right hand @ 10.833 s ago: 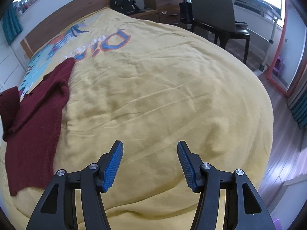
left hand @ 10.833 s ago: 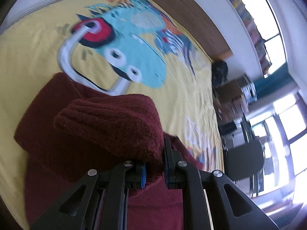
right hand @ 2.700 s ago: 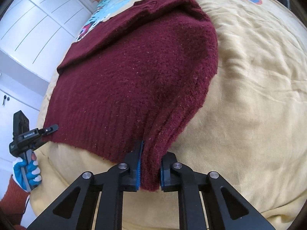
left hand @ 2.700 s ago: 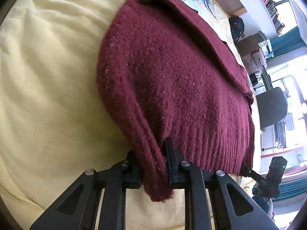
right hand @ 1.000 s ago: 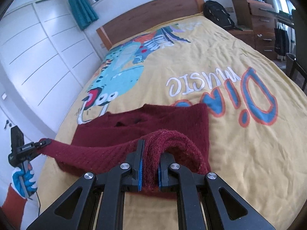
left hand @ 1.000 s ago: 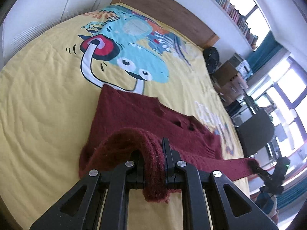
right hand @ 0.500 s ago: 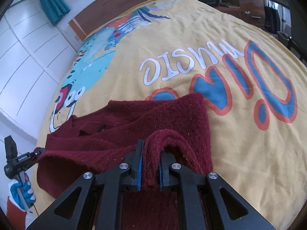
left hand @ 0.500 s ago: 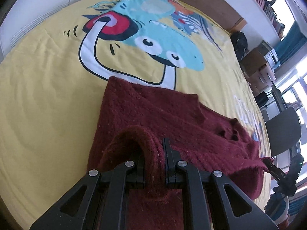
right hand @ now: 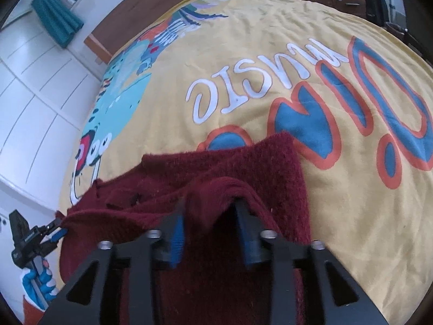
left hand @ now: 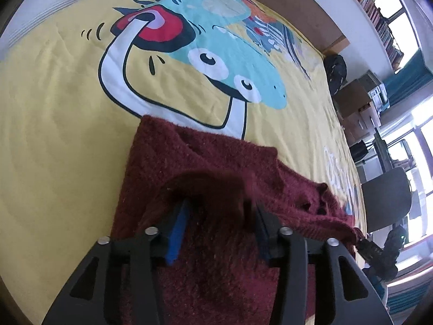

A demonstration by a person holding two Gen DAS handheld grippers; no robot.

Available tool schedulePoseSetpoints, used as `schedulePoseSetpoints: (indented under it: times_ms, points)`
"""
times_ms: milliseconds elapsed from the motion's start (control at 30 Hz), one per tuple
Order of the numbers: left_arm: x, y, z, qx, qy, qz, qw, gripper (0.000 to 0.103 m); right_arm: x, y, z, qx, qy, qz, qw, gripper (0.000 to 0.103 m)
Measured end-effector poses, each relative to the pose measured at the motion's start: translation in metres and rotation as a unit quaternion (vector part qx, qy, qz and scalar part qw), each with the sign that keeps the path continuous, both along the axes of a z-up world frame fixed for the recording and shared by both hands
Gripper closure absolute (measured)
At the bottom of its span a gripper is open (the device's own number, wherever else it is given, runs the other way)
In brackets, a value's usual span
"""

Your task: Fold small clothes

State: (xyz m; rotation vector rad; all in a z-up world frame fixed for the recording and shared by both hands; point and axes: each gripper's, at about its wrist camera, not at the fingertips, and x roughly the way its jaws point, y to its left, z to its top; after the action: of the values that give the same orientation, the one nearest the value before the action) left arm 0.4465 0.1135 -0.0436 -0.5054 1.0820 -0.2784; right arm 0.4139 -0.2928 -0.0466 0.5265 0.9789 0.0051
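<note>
1. The maroon knit sweater (left hand: 205,168) lies folded on the yellow bedspread (left hand: 54,103), its far edge just below the printed blue cartoon dinosaur (left hand: 230,62).
2. Left claw (left hand: 220,224): jaws spread wide apart, blue pads exposed; a loose hump of sweater fabric sits between and over the fingers, not pinched.
3. Right claw (right hand: 211,233): jaws likewise parted; a raised fold of the sweater (right hand: 224,189) drapes between them, unclamped.
4. In the right wrist view, the sweater's far right corner touches the orange-and-blue lettering (right hand: 351,103) on the bedspread.
5. A wooden headboard (right hand: 162,2) bounds the far end of the bed.
6. A dark chair (left hand: 384,197) stands at the right, beside the bed.
</note>
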Motion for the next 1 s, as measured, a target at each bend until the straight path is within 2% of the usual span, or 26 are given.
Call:
schedulePoseSetpoints:
  times_ms: [33,100,200,367,567,667,767,867,1000]
  points:
    - [0.001,0.000,0.003,0.004,-0.002,0.005,1.0000,0.052,0.002,-0.001,0.001,-0.001,0.000,-0.004,1.000,0.044]
    - [0.004,0.003,0.007,0.011,-0.005,0.014,0.9998,0.047,0.007,-0.004,0.004,-0.020,0.009,-0.015,1.000,0.033]
    - [0.008,0.007,0.012,0.017,-0.003,0.024,0.9996,0.046,0.008,-0.009,0.013,-0.025,0.004,-0.014,1.000,0.033]
    - [0.002,0.012,0.027,0.043,-0.030,0.026,0.9983,0.046,-0.002,-0.012,0.040,-0.060,-0.024,0.003,0.998,0.033]
    - [-0.017,-0.002,0.047,0.088,-0.073,0.000,0.9934,0.045,-0.023,0.015,0.061,-0.108,-0.055,0.066,0.990,0.033]
    - [-0.026,-0.013,0.048,0.098,-0.086,-0.015,0.9914,0.045,-0.030,0.036,0.056,-0.127,-0.058,0.102,0.985,0.033]
    - [-0.031,-0.028,0.040,0.109,-0.078,-0.038,0.9902,0.045,-0.031,0.058,0.040,-0.146,-0.051,0.135,0.979,0.033]
    - [-0.034,-0.044,0.027,0.124,-0.073,-0.057,0.9880,0.045,-0.024,0.069,0.020,-0.156,-0.039,0.151,0.975,0.033]
    - [-0.031,-0.061,0.008,0.123,-0.074,-0.075,0.9867,0.045,-0.009,0.069,-0.004,-0.171,-0.020,0.152,0.973,0.034]
